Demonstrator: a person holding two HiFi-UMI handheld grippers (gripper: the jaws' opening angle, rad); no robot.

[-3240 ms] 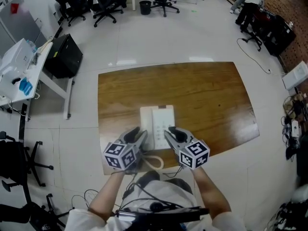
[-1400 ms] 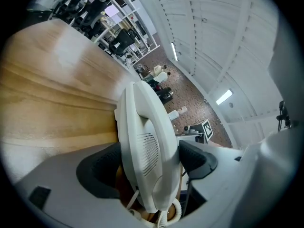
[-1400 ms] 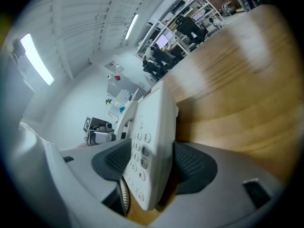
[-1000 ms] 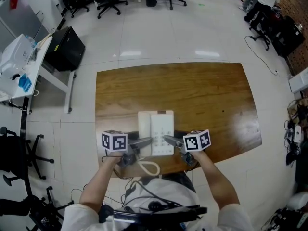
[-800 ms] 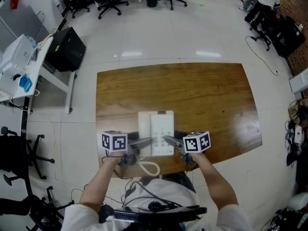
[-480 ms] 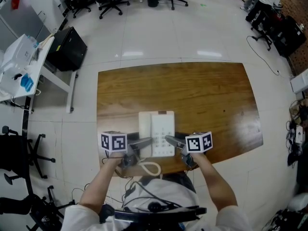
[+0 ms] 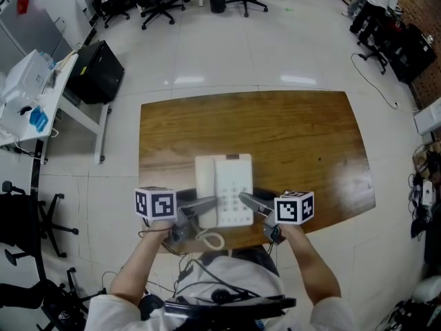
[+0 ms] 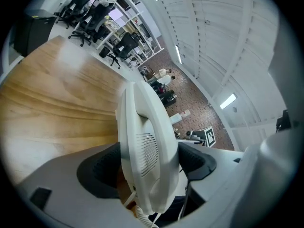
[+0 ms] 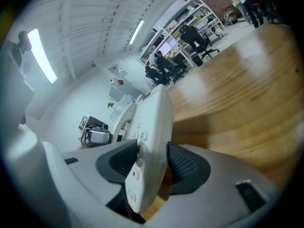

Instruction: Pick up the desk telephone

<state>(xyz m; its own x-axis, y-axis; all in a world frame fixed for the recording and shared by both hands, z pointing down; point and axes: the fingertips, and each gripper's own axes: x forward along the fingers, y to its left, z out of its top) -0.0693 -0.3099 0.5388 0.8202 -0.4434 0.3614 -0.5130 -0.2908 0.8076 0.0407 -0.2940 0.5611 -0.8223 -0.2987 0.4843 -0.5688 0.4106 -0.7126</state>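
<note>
Two grippers now carry the load together, and that is the change we would stress: against the head view of half a second before, the desk telephone looms larger and nearer the camera, and both marker cubes have come up with it, so we judge that it has left the desk and hangs just above the near edge. The left gripper is clamped on the handset side; in the left gripper view its dark pads press the white handset from both flanks. The right gripper has just been closing its jaws, and the right gripper view shows them pinching the keypad edge of the telephone, a shadow lying on the wood under it. For the task this means that the pick-up looks essentially done (what remains, in our judgement, is only to keep the body level so that the handset does not slip from its cradle). Counting what we see: one telephone, one handset seated on it, one coiled cord trailing over the near edge of the desk, two grippers, two marker cubes, one desk, and nothing else on the wood.
</note>
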